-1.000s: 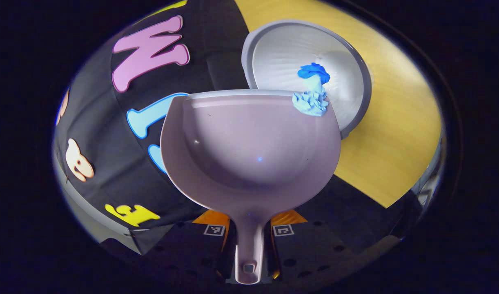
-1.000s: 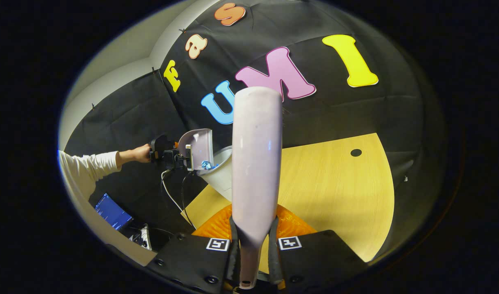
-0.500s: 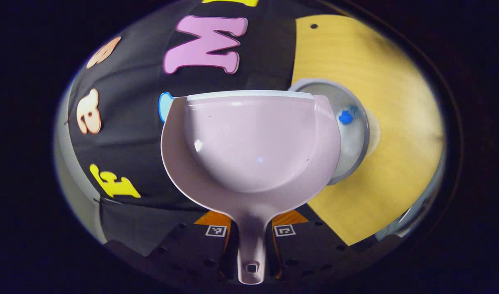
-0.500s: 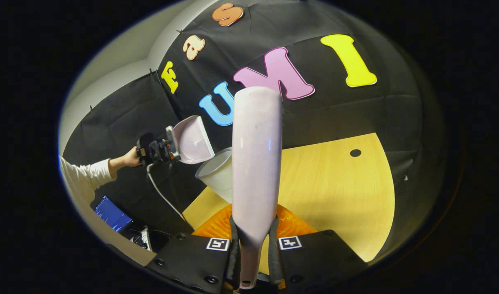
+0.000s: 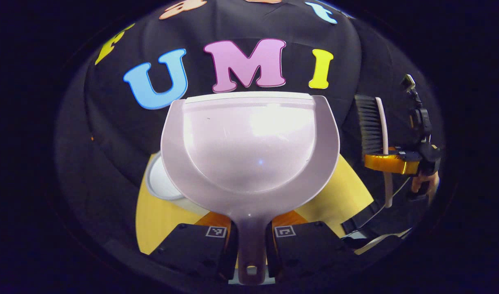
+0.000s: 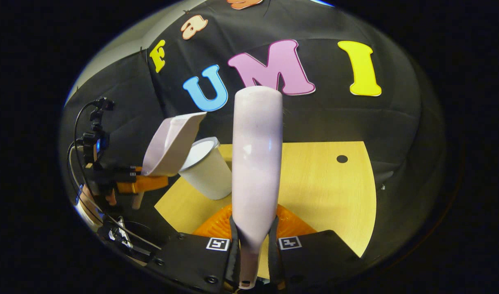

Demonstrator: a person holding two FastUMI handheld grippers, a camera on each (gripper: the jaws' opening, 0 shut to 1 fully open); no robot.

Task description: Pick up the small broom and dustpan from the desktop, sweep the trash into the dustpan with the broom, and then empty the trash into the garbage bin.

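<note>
On the desk (image 6: 323,183), with the bin (image 6: 206,171) at ten o'clock, each gripper clamps a handle (the sensible hold): left gripper (image 5: 249,245) the light, stiff dustpan (image 5: 249,143), right gripper (image 6: 252,255) the broom (image 6: 255,163).

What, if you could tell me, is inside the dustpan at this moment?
The dustpan, clamped in the left gripper, shows a bare pink scoop with no trash in it. The garbage bin stands on the desktop below it; its contents cannot be seen from either view.
</note>
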